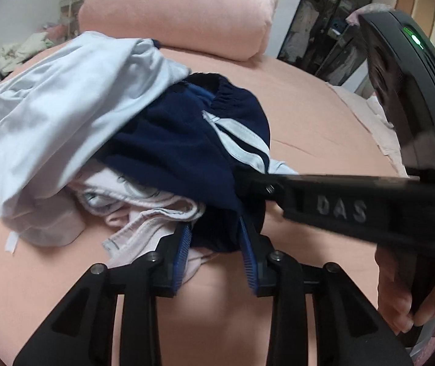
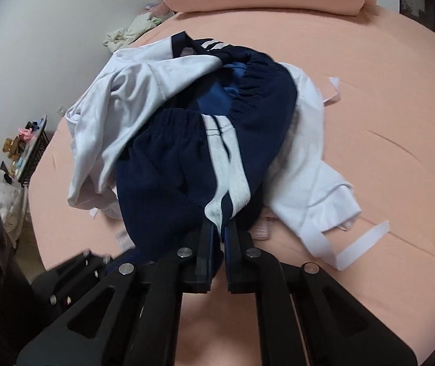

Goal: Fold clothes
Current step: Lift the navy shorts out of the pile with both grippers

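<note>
- Between our right jaws we see navy shorts [image 2: 168, 164] with white stripes.
- Left of them, a pale blue garment [image 2: 126, 106].
- Beneath everything, a peach sheet [image 2: 385, 106].

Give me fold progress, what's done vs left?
Done: nothing folded; the clothes lie in a crumpled pile on the pink bed. In hand: the right gripper is shut on the navy shorts; the left gripper straddles their hem, open. Left: the shorts, pale blue garment and pink piece.
</note>
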{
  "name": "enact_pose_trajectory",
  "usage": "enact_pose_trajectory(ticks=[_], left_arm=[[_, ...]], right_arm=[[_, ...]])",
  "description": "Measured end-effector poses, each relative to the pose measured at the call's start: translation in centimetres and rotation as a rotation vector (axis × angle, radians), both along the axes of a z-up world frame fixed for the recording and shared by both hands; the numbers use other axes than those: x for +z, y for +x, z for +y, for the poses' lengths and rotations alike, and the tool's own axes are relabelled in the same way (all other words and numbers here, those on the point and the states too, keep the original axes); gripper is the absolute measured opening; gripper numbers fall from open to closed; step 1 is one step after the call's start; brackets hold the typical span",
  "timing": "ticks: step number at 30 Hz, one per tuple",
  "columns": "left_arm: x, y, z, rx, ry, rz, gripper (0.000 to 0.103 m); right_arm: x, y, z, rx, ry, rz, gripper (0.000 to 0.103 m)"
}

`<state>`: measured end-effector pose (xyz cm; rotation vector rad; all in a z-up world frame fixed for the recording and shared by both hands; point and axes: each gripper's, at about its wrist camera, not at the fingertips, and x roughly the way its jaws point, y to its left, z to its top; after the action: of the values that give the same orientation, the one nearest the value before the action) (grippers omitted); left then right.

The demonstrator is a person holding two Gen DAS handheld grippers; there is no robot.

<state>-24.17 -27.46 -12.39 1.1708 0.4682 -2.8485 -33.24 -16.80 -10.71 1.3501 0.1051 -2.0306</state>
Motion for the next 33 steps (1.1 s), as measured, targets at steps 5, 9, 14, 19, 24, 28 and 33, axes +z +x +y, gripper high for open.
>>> enact_pose_trajectory(ticks=[5,9,14,19,24,28,33], left_arm=[[-0.1,-0.5,1.3,-0.042,0.007,0.004,0.001],[0.9,-0.1,3.7,-0.093,0.021,0.014,0.001],[1.9,0.9,10.3,-0.239,0.025,0.001,0.001],[1.7,3.6,19.2,-0.405,0.081,-0.047,0.001],[0.4,6.3,27.8,-0.566,0.141,-0.132,0.002],[-1.5,7.3,31.8,-0.622,0.122,-0.232,0.003],[-3.4,5.9,29.8,-0.483,0.114,-0.305,0.005]], right_arm=[[1.5,0.9,2.2,-0.031,-0.024,0.046,0.004],[3.8,3.1,4.7,-0.03,-0.036,0.106,0.004],[6.1,6.1,10.5,-0.055,-0.004,0.179,0.004],[6.5,9.8,20.1,-0.175,0.027,0.166,0.004],[4.7,13.4,29.2,-0.278,0.108,0.119,0.004],[3.1,15.0,37.0,-0.407,0.164,0.076,0.004],[2.0,14.4,43.0,-0.507,0.218,0.025,0.009]])
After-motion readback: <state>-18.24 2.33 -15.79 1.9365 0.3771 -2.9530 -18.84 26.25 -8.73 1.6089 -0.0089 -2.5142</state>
